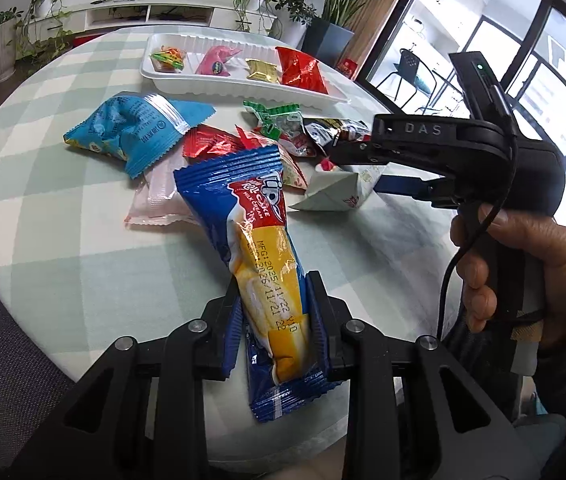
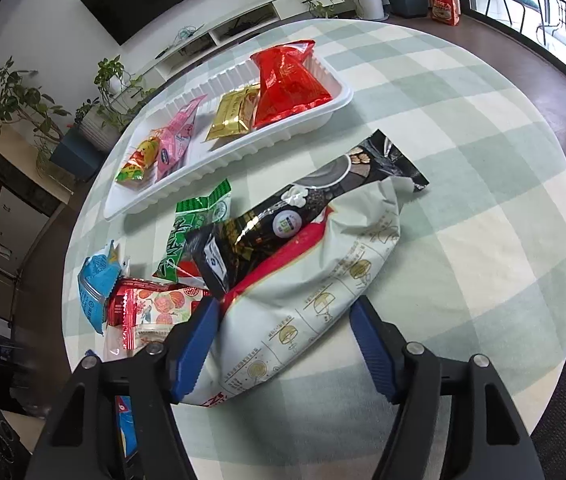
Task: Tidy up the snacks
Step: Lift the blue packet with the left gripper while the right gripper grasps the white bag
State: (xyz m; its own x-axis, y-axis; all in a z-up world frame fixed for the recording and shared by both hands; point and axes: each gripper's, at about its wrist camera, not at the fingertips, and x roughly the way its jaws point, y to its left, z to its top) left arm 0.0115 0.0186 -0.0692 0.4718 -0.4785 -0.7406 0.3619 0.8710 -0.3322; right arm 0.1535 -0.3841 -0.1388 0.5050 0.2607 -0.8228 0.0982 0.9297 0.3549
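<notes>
Left wrist view: the left gripper (image 1: 273, 320), at lower centre of the frame, is closed narrowly on a blue-and-yellow roll cake packet (image 1: 261, 256), its black fingers (image 1: 325, 320) pressing both long edges; the packet rises toward mid-frame. At right, a hand (image 1: 523, 272) grips the handle of the right gripper (image 1: 363, 168), whose tip lies against a white-grey pouch (image 1: 339, 192) on the surface (image 1: 63, 220), a round top covered in pale green check.

Mid-frame, loose snacks lie in a heap: a light blue packet (image 1: 135, 132) at left, a pale pink packet (image 1: 159, 200) beneath it, a red foil packet (image 1: 207, 144) and a green packet (image 1: 275, 116) behind. At upper centre, a white tray (image 1: 243, 88) holds four wrapped snacks in a row.

Right wrist view: the right gripper (image 2: 285, 344), at lower centre, stands half open around the white-grey pouch (image 2: 323, 292). The left blue pad (image 2: 199, 344) touches the pouch's edge; the right one stands just beside it, apart. A black packet (image 2: 283, 220) lies across the pouch's upper end. The white tray (image 2: 171, 184) sits at upper left of centre, with a large red packet (image 2: 287, 88) at its right end, then a gold packet (image 2: 235, 116), a pink packet (image 2: 179, 140) and a small green-and-yellow packet (image 2: 137, 164).
</notes>
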